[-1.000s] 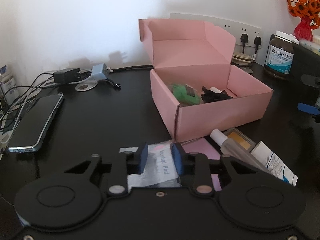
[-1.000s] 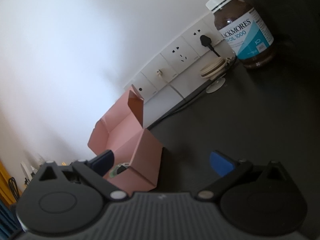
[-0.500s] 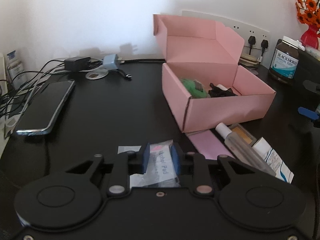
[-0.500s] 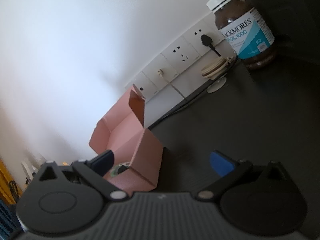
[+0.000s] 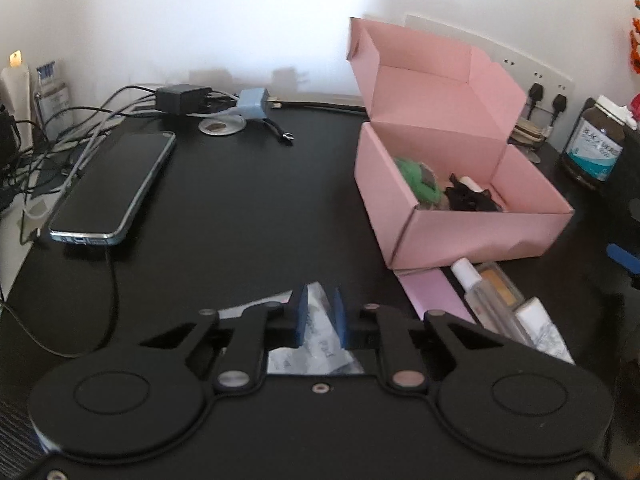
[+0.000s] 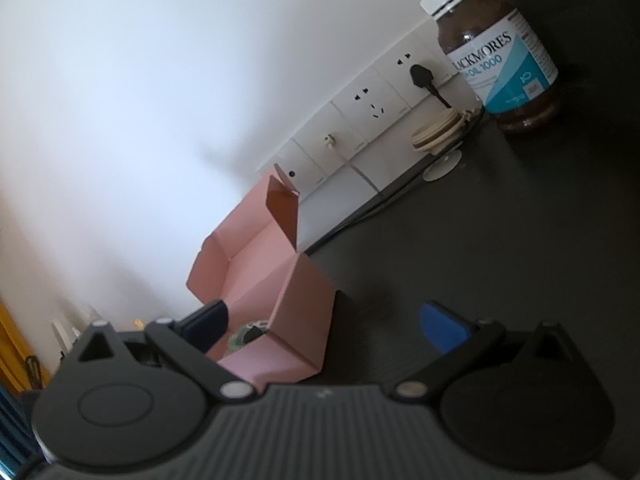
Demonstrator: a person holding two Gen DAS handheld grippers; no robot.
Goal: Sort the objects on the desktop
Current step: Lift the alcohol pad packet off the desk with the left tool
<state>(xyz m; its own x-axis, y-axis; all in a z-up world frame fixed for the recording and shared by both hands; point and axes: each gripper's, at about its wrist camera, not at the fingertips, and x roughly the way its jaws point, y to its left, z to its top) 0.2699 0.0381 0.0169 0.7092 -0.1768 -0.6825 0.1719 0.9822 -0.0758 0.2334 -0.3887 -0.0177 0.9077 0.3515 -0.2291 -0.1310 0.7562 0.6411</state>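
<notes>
Left wrist view. The left gripper [image 5: 319, 320], at lower centre, has its jaws pressed together on a clear sachet [image 5: 316, 344] printed "Pad"; the packet bulges up between the blue pads [image 5: 303, 316], which suggests a pinch on its crumpled middle so that the thin film can be lifted off the dark desk [image 5: 240, 220]. The sachet lies at the near edge of the desk, well apart from the pink box [image 5: 472, 228] at centre right. The box stands with its lid folded back against the wall, leaving its mouth free; a green item [image 5: 418, 178] and a black item [image 5: 468, 196] already lie inside, so it is probably the collecting bin. Just in front of the box, at lower right, a clear bottle [image 5: 486, 296], a tube [image 5: 542, 328] and a pink card [image 5: 434, 292] lie unsorted. A phone [image 5: 116, 186] on its cable sits at left.

Right wrist view. The right gripper [image 6: 332, 326] is spread wide and holds nothing; it waits low beside the box's end, apparently keeping out of the left hand's path. A brown jar [image 6: 496, 48] stands upright at upper right, by the sockets [image 6: 372, 100].
</notes>
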